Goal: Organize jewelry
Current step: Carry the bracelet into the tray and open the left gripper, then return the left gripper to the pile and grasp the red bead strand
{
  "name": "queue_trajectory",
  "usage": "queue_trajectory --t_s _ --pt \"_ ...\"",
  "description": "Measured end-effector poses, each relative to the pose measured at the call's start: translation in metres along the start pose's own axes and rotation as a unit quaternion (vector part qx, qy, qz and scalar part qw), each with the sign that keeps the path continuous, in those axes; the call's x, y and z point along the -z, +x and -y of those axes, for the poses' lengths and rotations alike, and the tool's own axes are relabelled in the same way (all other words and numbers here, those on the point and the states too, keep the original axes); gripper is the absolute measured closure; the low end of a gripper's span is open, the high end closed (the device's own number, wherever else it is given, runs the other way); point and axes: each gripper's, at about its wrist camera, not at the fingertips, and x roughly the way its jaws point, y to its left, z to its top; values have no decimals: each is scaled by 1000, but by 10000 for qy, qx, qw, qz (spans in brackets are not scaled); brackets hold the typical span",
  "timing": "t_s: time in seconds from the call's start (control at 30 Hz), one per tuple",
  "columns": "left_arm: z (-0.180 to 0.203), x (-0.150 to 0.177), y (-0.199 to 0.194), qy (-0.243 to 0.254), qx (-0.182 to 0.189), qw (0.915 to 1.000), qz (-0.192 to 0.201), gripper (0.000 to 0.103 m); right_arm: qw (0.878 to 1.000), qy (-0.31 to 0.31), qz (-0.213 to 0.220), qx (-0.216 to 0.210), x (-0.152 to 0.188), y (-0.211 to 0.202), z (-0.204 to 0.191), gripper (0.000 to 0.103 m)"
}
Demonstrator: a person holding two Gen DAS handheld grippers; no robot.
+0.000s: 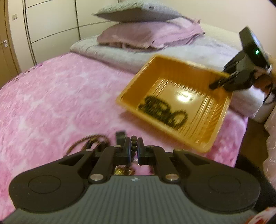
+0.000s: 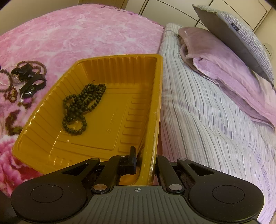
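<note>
My left gripper (image 1: 134,146) is shut on a strand of dark brown beads (image 1: 133,140) that stands up between its pads, above the pink blanket. More brown bead loops (image 1: 86,143) lie just to its left. A yellow plastic tray (image 1: 138,81) sits tilted ahead to the right, blurred, with a dark bead necklace (image 1: 162,110) inside. My right gripper (image 1: 214,85) pinches its far rim. In the right wrist view that gripper (image 2: 144,158) is shut on the tray (image 2: 120,69) wall, and the necklace (image 2: 81,106) lies in the tray. A pile of jewelry (image 2: 20,81) rests left of the tray.
A pink flowered blanket (image 1: 51,103) covers the bed. Behind the tray are a striped sheet (image 2: 207,120), a folded lilac cover (image 1: 146,34) and a grey pillow (image 1: 136,12). Wardrobe doors (image 1: 51,25) stand at the back left. The bed's edge drops off at the right (image 1: 248,137).
</note>
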Motion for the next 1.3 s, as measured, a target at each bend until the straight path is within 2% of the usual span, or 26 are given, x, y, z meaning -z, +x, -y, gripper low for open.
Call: queue_trajectory --t_s 0.37,0.73,0.83,1.0,1.13,1.3 --pt "53 -44 46 -29 501 9985 214 97 10000 47 46 -23 0 -1 0 98" --pt "86 -45 78 -110 879 9961 47 96 9999 79 78 -63 2 -1 2 98" --pt "80 -41 75 -280 956 9950 65 83 9999 78 75 -60 2 -1 1 98" --pt "51 -24 54 -524 594 9968 99 82 9999 97 78 -62 2 -1 1 98" --pt "14 5 33 -799 -22 9968 10 82 9999 103 84 -61 3 -2 1 98" --pt "-22 44 9 -956 -774 9923 -162 82 9999 115 74 -59 3 -3 0 98"
